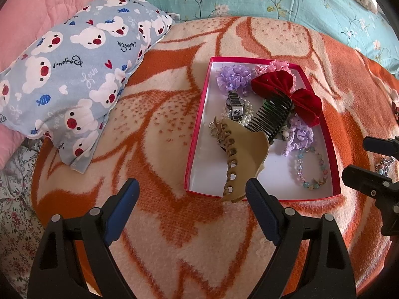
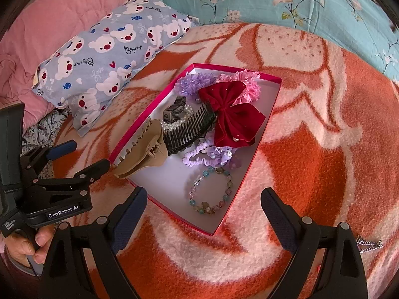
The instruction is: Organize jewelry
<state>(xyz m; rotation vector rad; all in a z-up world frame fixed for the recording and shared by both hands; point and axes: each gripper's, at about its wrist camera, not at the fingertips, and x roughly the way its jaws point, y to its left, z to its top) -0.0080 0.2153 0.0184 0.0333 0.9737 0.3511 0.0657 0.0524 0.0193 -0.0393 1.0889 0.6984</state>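
Tan claw clip (image 1: 239,159): rigid, light, smooth plastic, likely slippery, lying in the red-rimmed box (image 1: 199,114) with its toothed end overhanging the near rim; best taken across the solid body. Left gripper (image 1: 192,199) and right gripper (image 2: 204,211) both spread wide, empty. Legible: "GenRobot.AI" on the left gripper; "Bonjour", "Love" on the pillow (image 1: 67,74).

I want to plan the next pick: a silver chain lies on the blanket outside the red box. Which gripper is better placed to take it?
Right. The silver chain lies just beside the right gripper; the left gripper is open at the red box's other side.
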